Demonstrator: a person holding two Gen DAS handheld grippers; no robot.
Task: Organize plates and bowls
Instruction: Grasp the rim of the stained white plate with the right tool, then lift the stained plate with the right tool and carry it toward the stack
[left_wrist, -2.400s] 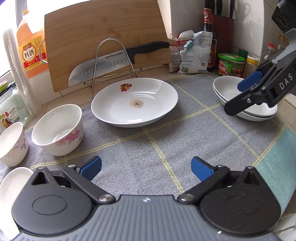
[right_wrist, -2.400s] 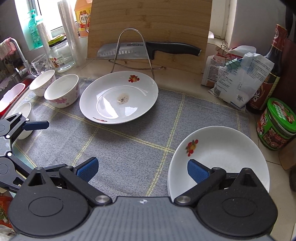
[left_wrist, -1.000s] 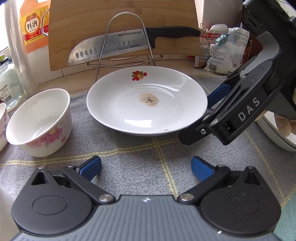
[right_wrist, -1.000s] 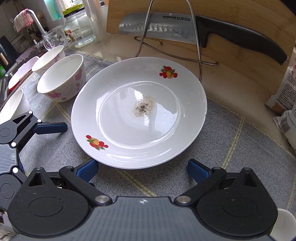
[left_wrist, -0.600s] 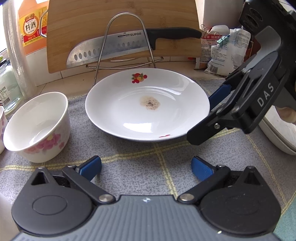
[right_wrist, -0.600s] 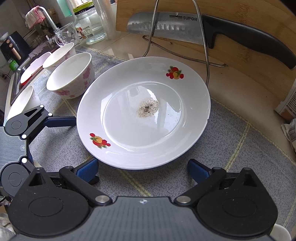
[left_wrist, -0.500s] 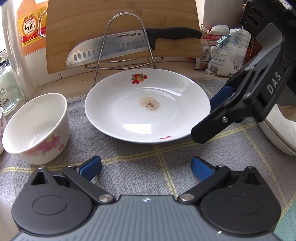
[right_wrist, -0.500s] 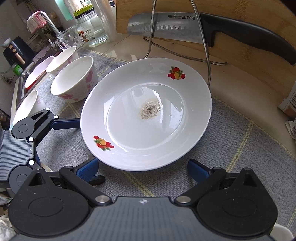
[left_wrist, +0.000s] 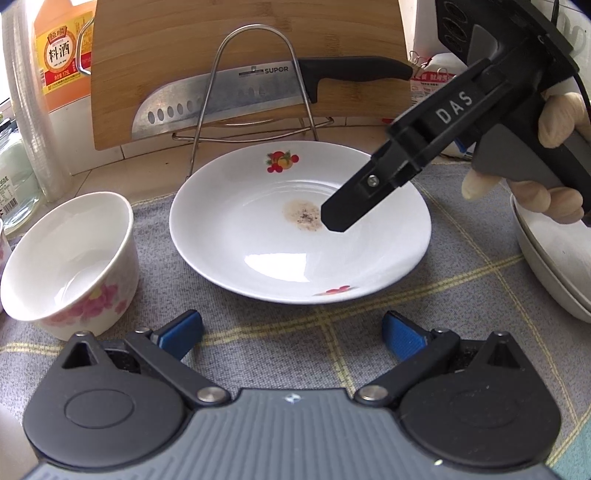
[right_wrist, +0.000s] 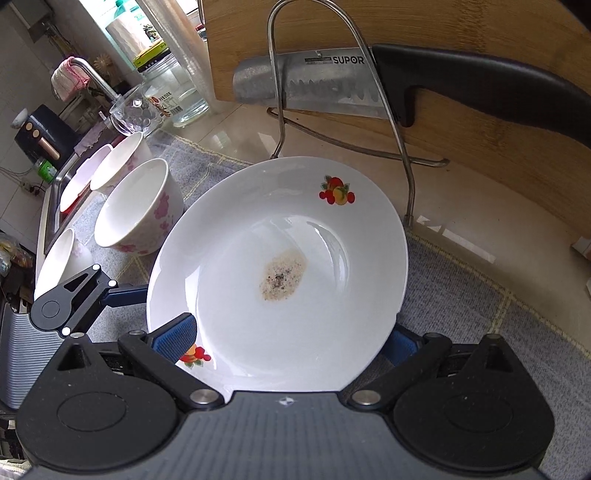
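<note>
I see a glossy white ceramic plate (left_wrist: 280, 251) on matt grey woven cloth (left_wrist: 424, 295); behind it, a bamboo-wood board (left_wrist: 240, 48), smooth steel knife blade (left_wrist: 221, 99).

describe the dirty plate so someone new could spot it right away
Start at the bamboo cutting board with the knife racked in front. On the grey mat below lies a wide white plate; only it has a brown speckled stain in its centre.

— What is lying under everything?
— A grey mat (left_wrist: 424, 306) with yellow lines is covering the pale, glossy desk (right_wrist: 476, 236).
— And behind?
— A board (left_wrist: 236, 40) is leaning at the back, a knife (left_wrist: 258, 92) is resting in a wire rack (left_wrist: 255, 85) before it.
— To the side?
— A tap (right_wrist: 92, 79) is standing over a sink; daylight is glaring on the desk.
</note>
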